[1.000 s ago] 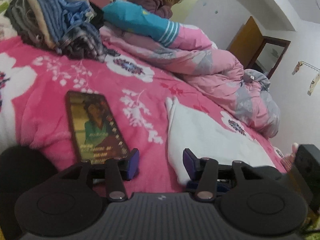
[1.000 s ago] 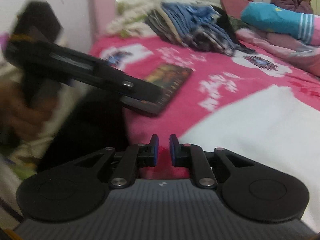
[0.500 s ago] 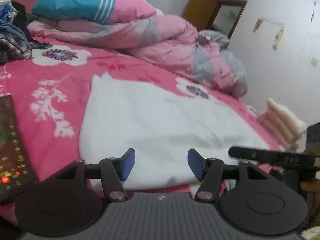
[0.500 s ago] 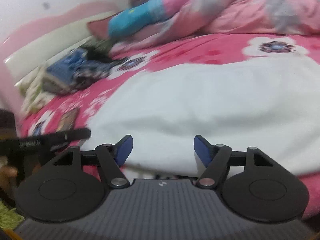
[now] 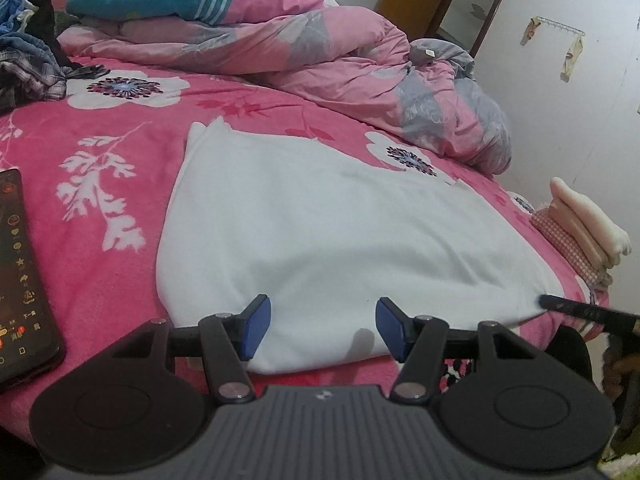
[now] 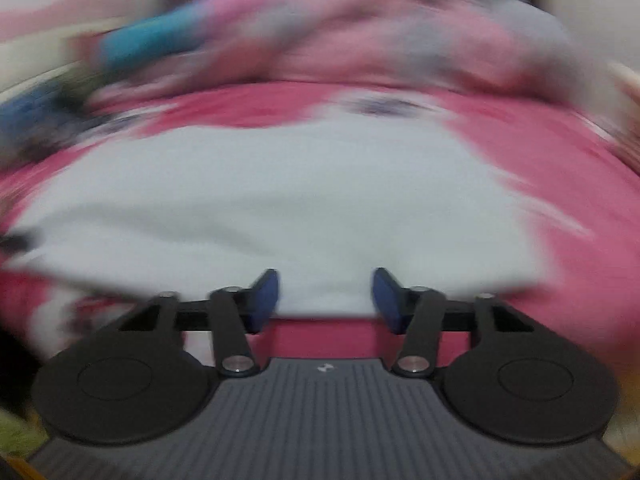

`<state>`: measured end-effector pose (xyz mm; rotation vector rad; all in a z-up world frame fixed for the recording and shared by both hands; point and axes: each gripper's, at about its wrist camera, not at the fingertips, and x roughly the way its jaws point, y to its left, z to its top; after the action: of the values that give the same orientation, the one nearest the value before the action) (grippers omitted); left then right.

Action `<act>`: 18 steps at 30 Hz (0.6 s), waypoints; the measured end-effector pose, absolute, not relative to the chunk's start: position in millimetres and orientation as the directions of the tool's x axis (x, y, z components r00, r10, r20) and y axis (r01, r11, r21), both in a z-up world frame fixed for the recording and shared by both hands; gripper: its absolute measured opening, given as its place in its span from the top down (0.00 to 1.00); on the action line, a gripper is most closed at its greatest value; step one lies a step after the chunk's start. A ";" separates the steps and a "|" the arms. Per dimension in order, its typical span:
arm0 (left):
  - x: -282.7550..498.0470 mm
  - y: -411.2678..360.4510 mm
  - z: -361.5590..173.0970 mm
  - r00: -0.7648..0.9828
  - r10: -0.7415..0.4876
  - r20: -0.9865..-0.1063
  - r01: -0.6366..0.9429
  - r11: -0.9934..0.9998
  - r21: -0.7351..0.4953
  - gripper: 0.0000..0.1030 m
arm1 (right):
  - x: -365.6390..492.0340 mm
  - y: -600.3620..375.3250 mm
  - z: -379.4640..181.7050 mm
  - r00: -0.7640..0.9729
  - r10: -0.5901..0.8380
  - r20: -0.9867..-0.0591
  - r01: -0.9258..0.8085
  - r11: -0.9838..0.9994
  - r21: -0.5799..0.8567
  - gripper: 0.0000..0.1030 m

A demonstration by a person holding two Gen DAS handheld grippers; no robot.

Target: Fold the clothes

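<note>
Both tongs — left (image 5: pixel 322 328), right (image 6: pixel 325 300) — spread wide at the white garment's (image 5: pixel 320 224) near edge.

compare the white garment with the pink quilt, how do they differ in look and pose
The white garment is plain, with no print; the pink quilt has grey flower patches. The garment lies spread flat on the bedspread, near the bed's front edge; the quilt is bunched in a rumpled heap along the far side. The garment sits just ahead of the open left gripper; the quilt lies well beyond it. Both are soft fabric on the same bed.
</note>
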<state>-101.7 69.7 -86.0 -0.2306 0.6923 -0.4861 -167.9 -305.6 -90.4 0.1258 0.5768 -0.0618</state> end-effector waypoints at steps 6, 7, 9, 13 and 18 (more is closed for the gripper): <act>-102.7 63.7 -83.3 0.669 -0.475 -0.572 0.341 0.880 -0.332 0.42 | -165.5 -337.0 -76.5 0.859 -0.039 -0.510 0.120 0.985 0.125 0.89; -102.8 62.6 -82.9 0.669 -0.471 -0.575 0.339 0.882 -0.327 0.42 | -160.5 -329.6 -78.7 0.858 -0.009 -0.514 0.069 0.993 0.097 0.91; -103.4 60.7 -82.8 0.671 -0.463 -0.578 0.340 0.886 -0.315 0.42 | -151.7 -330.7 -87.0 0.834 -0.047 -0.550 0.062 0.998 0.009 0.92; -102.6 59.2 -83.0 0.668 -0.463 -0.583 0.355 0.886 -0.297 0.41 | -164.7 -400.8 -85.1 0.824 -0.134 -0.551 0.239 0.963 0.123 0.99; -103.3 56.3 -82.7 0.672 -0.454 -0.585 0.350 0.891 -0.289 0.41 | -155.0 -395.0 -64.1 0.874 -0.078 -0.479 0.178 0.970 0.167 0.96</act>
<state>-103.3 56.3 -82.7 -0.1579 0.6999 -0.4546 -155.0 -395.0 -64.1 0.2094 0.4894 -0.1351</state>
